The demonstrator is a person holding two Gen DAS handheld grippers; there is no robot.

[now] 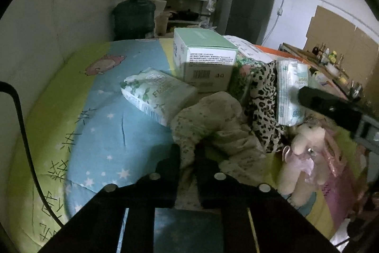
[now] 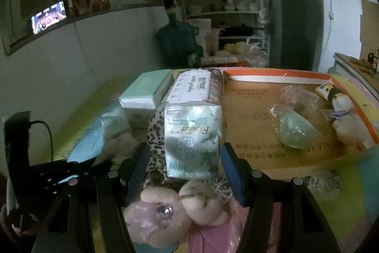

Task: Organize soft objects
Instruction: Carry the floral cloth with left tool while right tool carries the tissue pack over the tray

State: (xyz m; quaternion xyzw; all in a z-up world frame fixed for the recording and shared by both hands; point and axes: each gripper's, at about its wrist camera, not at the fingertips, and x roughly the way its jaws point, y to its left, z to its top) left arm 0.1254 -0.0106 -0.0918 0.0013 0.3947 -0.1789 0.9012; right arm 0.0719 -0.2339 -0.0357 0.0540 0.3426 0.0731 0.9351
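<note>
1. Left wrist view: the left gripper (image 1: 187, 158) pointed down at a bed covered by a blue and yellow-green cartoon-print quilt (image 1: 101, 125). Its two black fingers were closed tight on a fold of a crumpled cream speckled cloth (image 1: 213, 125), which lay in the near middle of the bed.

2. Same view, beyond the cloth: a white tissue pack printed with green leaves (image 1: 156, 94) lay to the left, and a pale green cardboard box (image 1: 203, 58) stood farther back. A leopard-print cloth (image 1: 263, 101) sat to the right, with a cream plush toy in a pink dress (image 1: 305, 153) at near right.

3. Right wrist view: the right gripper (image 2: 184, 163) held its blue-padded fingers wide apart on either side of a second white and green tissue pack (image 2: 193, 141). The pads did not appear to press on it, so nothing was held.

4. Same view, to the right: a shallow orange-rimmed cardboard tray (image 2: 260, 96) held a pale green object in clear wrapping (image 2: 296, 132) and a small cream plush toy (image 2: 343, 115).

5. Judgement: the step looked like lifting the cream cloth toward the tray. Raising it slowly would help, so the thin pinched fold does not slip and the trailing fabric does not drag the neighbouring pack or toy.
</note>
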